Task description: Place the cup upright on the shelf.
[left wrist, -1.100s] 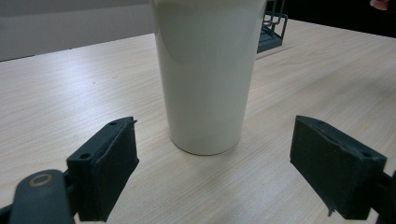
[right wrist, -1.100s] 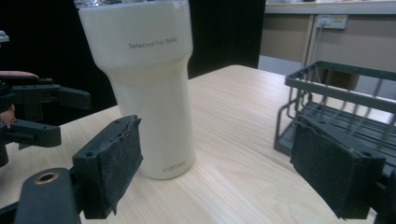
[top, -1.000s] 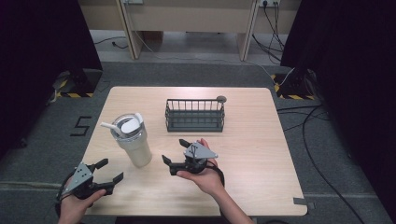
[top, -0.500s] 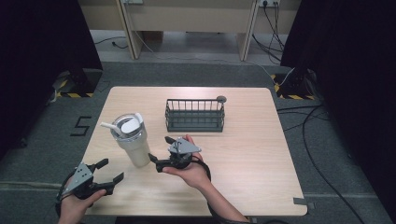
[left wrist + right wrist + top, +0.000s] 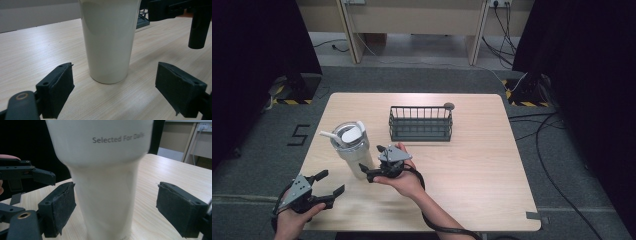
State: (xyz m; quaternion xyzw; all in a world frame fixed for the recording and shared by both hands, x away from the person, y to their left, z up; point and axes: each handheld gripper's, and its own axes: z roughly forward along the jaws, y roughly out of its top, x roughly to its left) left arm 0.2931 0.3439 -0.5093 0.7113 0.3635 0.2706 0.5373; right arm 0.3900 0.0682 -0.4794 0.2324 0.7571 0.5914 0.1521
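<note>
Left gripper [image 5: 326, 185] at near table edge, jaws apart, idle, aimed at tumbler [image 5: 353, 150]. Right gripper [image 5: 376, 164] beside tumbler, jaws wide, straddling its lower body, no contact yet. Likely step: grasp. Next: close squarely. Basket [image 5: 420, 123] beyond.

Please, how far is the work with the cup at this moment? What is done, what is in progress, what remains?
Done: nothing is moved; the tumbler stands upright on the table and the wire basket looks empty. In progress: the right gripper is open at the tumbler's side, its jaws around the body, apparently unclosed. The left gripper waits open nearby. Remaining: closing and lifting, probably.
</note>
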